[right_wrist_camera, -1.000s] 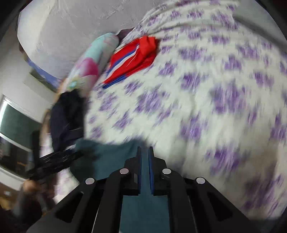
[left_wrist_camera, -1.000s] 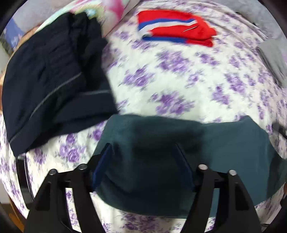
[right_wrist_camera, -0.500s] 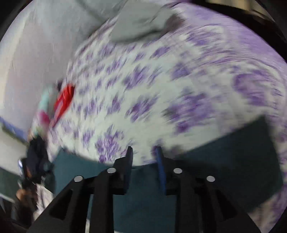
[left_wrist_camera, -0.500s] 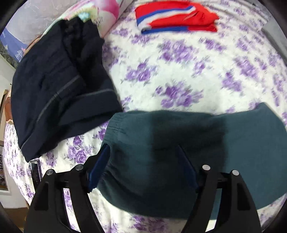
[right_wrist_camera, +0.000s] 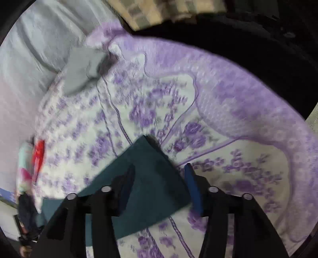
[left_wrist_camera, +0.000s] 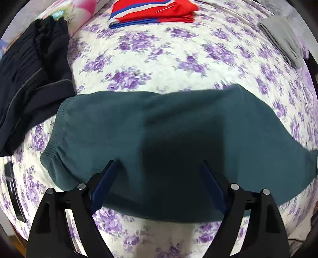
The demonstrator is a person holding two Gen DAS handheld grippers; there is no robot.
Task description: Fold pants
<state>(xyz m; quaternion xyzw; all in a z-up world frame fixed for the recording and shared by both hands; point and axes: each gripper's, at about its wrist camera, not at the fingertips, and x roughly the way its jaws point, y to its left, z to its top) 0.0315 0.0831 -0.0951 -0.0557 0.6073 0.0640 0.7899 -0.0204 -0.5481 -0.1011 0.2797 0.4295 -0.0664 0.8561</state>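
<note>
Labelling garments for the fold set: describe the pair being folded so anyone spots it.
On the purple-flowered bedspread, look at the near edge, right of the navy clothes. The teal pants lie flat there: plain dark green, ribbed waistband, unlike the red striped garment at the far edge.

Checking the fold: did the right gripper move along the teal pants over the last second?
Yes. The right gripper went from beside the dark clothes to the teal pants' far end, near the bedspread's purple border, jaws opening.
</note>
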